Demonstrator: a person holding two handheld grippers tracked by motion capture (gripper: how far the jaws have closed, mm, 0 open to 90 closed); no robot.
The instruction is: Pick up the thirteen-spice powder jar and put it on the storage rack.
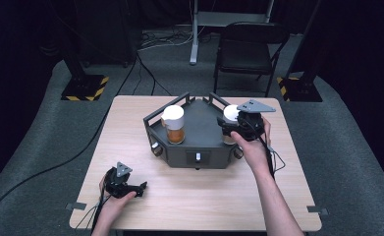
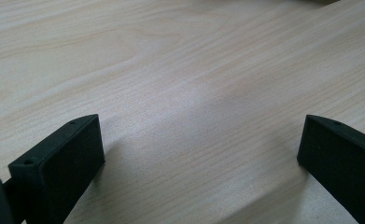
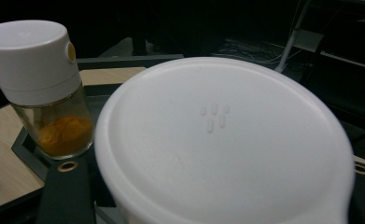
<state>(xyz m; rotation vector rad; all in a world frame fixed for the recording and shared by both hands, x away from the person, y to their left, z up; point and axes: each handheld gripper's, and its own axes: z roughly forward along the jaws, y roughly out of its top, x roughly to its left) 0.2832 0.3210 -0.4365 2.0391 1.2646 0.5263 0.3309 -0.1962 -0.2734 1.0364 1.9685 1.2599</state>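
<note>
White-capped jar in my right grip, at the tray's right side.

My right gripper (image 1: 234,129) clamps the white-capped jar (image 1: 230,117) right of centre in the high view, on the dark tray (image 1: 199,129). The orange spice jar (image 1: 173,124) stands to its left. At lower left my left gripper (image 1: 139,189) rests on the table (image 1: 199,196), jaws wide, holding nothing.

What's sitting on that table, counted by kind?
White-capped jars: 2, one with orange powder, one in the right gripper's grip
Dark trays: 1
Hand-held grippers: 2, the left gripper resting on the table
Total: 5
</note>
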